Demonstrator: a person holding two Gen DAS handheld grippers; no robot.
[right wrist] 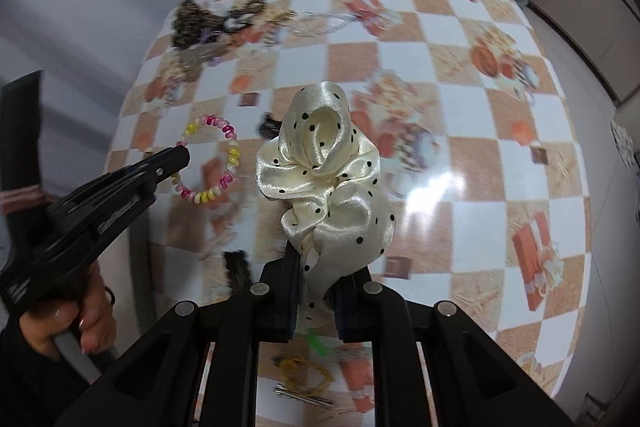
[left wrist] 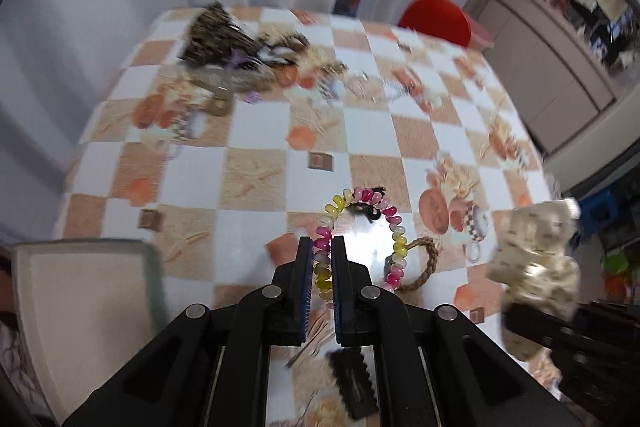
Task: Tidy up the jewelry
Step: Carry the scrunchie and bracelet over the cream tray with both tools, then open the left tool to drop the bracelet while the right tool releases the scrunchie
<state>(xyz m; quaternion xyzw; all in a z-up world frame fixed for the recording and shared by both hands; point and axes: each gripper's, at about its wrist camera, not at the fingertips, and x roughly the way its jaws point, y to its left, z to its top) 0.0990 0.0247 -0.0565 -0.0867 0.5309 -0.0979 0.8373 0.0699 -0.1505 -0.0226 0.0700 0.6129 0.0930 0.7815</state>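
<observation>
My left gripper [left wrist: 322,247] is shut on a pink, yellow and white coil hair tie [left wrist: 384,211] and holds it above the checked table [left wrist: 256,155]. The same tie [right wrist: 230,155] and left gripper [right wrist: 182,151] show at the left of the right wrist view. My right gripper [right wrist: 318,267] is shut on a cream satin scrunchie with black dots [right wrist: 324,171], held above the table; it also shows at the right of the left wrist view [left wrist: 536,263]. A white tray [left wrist: 88,303] sits at the near left.
A pile of dark hair accessories [left wrist: 224,43] lies at the table's far left. A braided tan loop [left wrist: 424,263], a black clip [left wrist: 354,383], a yellow loop [right wrist: 304,375] and hairpins [right wrist: 304,397] lie near the front. A red chair [left wrist: 438,19] stands beyond.
</observation>
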